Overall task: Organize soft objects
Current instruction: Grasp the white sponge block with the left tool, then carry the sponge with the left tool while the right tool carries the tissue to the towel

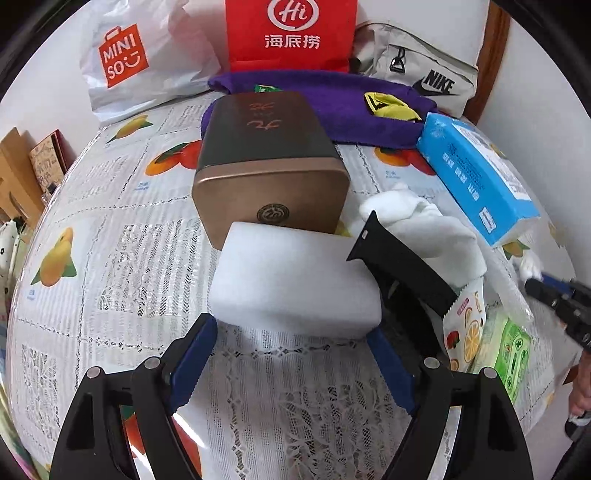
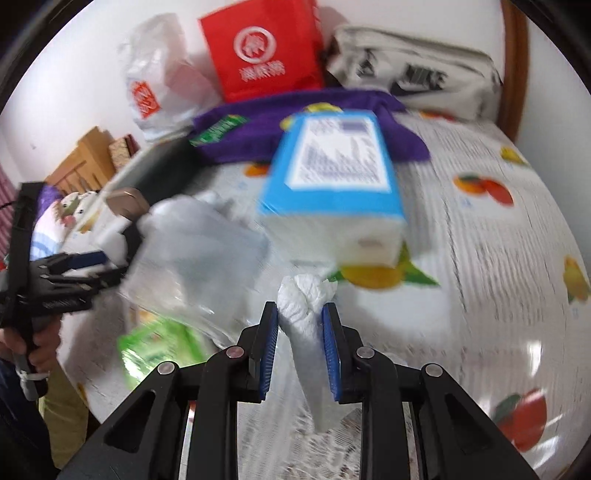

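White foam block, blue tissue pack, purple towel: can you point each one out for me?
White foam block (image 1: 295,280), left wrist view, middle of its top face.
Blue tissue pack (image 2: 336,155), right wrist view, its printed white label.
Purple towel (image 1: 332,107), left wrist view, bare middle of the cloth.

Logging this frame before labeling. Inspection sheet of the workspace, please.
Surface: table under a lace and fruit-print cloth.
Job's things: white sponge block in front of the bronze tin; crumpled white tissue; white cloth; purple towel at the back.
Clutter: blue tissue pack, snack packets, black strap, clear plastic bag.
Grippers: left gripper open at the sponge's near corners; right gripper shut on the tissue.
Cables: nothing seen.
Surroundings: Miniso bag, red Haidilao bag, Nike bag, white wall.
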